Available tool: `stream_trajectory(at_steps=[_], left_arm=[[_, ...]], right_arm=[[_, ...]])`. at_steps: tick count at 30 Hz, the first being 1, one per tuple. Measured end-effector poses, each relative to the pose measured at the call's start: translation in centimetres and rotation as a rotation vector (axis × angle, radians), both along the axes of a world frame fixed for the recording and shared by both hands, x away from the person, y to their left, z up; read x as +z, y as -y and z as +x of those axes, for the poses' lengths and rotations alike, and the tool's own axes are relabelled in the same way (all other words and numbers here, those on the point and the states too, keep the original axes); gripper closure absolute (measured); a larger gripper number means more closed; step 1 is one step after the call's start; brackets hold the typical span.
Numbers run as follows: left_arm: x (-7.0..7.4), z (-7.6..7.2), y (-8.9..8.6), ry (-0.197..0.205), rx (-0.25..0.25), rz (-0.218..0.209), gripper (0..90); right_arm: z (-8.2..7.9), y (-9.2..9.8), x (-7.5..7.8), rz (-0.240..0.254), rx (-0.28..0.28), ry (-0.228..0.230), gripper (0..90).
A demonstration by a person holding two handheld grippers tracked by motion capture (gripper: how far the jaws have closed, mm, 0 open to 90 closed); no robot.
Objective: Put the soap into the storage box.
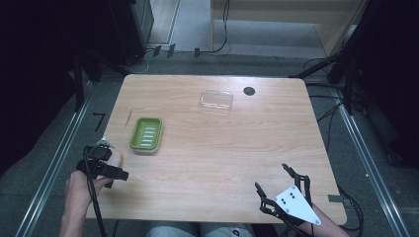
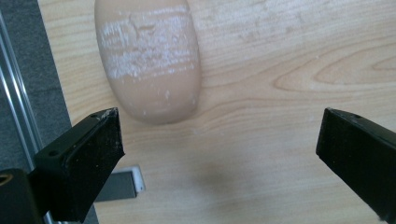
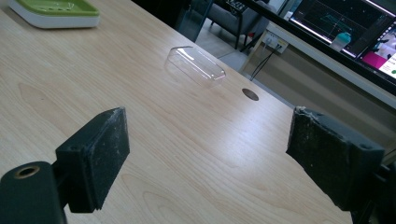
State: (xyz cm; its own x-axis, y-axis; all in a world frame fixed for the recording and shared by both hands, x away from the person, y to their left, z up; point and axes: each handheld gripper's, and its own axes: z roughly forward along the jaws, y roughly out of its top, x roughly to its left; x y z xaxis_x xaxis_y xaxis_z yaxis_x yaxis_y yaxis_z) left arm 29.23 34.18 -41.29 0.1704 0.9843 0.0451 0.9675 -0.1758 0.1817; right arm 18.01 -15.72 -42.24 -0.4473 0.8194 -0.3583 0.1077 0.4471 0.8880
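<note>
A beige bar of soap (image 2: 147, 60), its top scuffed white, lies on the wooden table (image 1: 212, 148) near the left edge. My left gripper (image 2: 218, 126) hangs open just above the table, the soap lying just beyond its left jaw and touching neither jaw. From above, the left gripper (image 1: 109, 168) sits over the soap (image 1: 115, 158). A green soap dish (image 1: 146, 134) on a white base rests to the upper right of it. My right gripper (image 1: 271, 176) is open and holds nothing near the front right edge. A clear plastic lid (image 3: 196, 65) lies far ahead of the right gripper (image 3: 208, 121).
A dark round hole (image 1: 249, 91) marks the table at the back right, next to the clear lid (image 1: 216, 99). A thin stick (image 1: 129, 117) lies left of the dish. A small grey bracket (image 2: 121, 184) sits at the table's left edge. Metal rails run along both sides.
</note>
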Motion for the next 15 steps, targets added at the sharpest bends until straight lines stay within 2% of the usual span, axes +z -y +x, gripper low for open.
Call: stream_trajectory(at_steps=[5,15], left_arm=[[0.1,0.6,-0.4,0.010,0.012,-0.013,0.8],[-0.3,1.5,-1.2,-0.004,0.029,-0.019,0.8]], right_arm=[[0.0,-0.1,0.0,-0.003,0.004,0.002,13.2],[0.1,-0.3,0.0,-0.010,0.012,0.001,13.2]])
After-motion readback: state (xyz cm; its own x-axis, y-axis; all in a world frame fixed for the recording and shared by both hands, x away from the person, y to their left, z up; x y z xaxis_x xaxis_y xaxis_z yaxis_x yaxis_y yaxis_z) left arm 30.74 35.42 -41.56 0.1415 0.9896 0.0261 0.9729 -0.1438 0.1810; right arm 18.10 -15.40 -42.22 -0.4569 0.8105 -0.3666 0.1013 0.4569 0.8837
